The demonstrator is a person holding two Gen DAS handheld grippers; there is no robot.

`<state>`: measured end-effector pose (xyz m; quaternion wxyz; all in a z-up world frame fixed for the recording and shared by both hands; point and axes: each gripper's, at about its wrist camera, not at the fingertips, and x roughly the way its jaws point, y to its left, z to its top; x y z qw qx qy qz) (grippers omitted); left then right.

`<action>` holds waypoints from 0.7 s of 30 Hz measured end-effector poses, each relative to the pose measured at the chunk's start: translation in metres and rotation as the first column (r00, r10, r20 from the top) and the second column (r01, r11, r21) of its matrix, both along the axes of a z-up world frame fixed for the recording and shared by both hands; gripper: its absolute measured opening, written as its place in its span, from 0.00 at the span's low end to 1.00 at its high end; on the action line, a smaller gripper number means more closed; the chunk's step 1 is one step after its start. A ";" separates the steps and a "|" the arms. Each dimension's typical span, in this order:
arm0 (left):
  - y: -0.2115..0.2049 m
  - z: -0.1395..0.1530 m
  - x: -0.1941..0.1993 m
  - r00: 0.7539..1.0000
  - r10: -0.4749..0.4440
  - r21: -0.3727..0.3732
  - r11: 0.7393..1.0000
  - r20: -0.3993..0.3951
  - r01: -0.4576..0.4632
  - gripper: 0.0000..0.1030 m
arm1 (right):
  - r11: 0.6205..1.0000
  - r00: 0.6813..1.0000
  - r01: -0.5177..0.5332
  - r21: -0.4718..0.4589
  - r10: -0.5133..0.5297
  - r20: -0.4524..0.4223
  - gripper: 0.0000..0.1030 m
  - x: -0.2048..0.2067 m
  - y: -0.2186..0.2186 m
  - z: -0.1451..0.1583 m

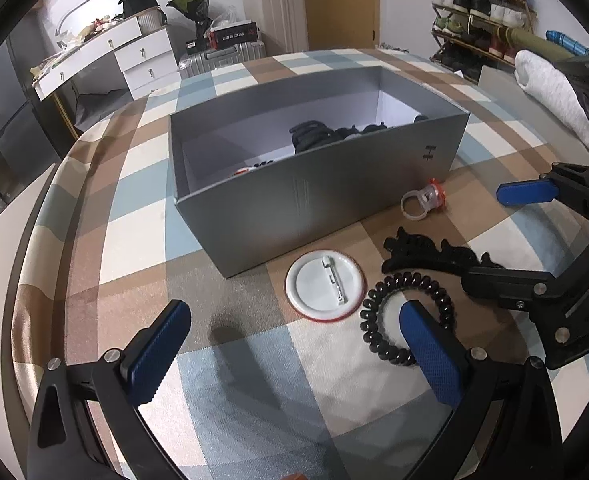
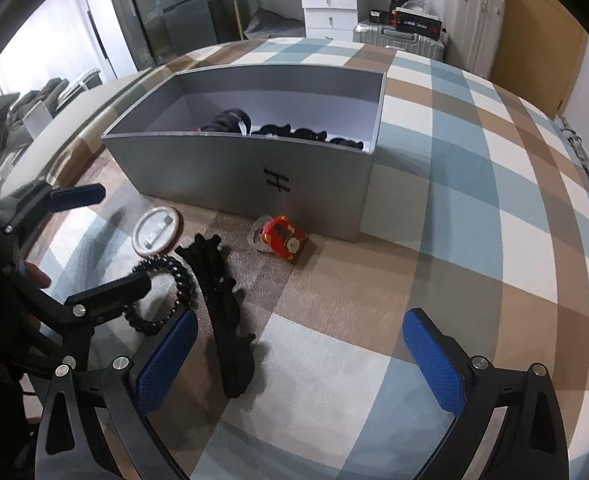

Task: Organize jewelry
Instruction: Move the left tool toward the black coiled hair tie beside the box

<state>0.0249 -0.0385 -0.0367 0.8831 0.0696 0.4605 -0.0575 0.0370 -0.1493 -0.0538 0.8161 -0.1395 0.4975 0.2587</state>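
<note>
The grey box [image 1: 326, 184] sits on the checked bed [image 1: 142, 240], already holding dark pieces. In front lie a stiff, toothed black claw clip [image 2: 226, 312], best taken across its spine, a flat slippery badge [image 1: 324, 286], a springy coil band [image 1: 404, 314] and a light plastic ring [image 1: 422, 198]. The left gripper [image 1: 294, 354] and right gripper [image 2: 300, 360] gape wide, empty; soft cloth gives underneath.

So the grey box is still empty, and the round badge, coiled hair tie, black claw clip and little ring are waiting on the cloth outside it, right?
Not quite: the grey box already holds several dark items, as the right wrist view shows. The rest stands: the badge, coiled hair tie, black claw clip and ring lie outside it.
</note>
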 end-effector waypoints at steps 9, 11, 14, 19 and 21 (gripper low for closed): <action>0.009 -0.001 0.000 1.000 0.019 0.046 0.999 -0.005 -0.019 0.99 | 0.996 0.998 0.049 -0.072 -0.046 0.046 1.00 0.006 -0.005 -0.003; 0.011 -0.001 0.000 1.000 0.026 0.041 0.999 -0.008 -0.026 0.99 | 0.996 0.997 0.057 -0.073 -0.054 0.047 1.00 0.007 -0.007 -0.003; 0.010 0.000 0.000 1.000 0.016 0.034 0.999 -0.005 -0.015 0.99 | 0.995 0.997 0.055 -0.081 -0.051 0.057 1.00 0.007 -0.006 -0.002; 0.006 0.005 -0.005 0.999 -0.042 -0.003 0.999 -0.011 0.042 0.99 | 0.996 0.998 0.041 -0.081 -0.036 0.056 1.00 0.004 -0.004 -0.001; 0.006 0.006 -0.006 0.998 -0.058 -0.017 0.998 -0.014 0.057 0.98 | 0.996 0.998 0.035 -0.077 -0.031 0.055 1.00 0.002 -0.002 0.000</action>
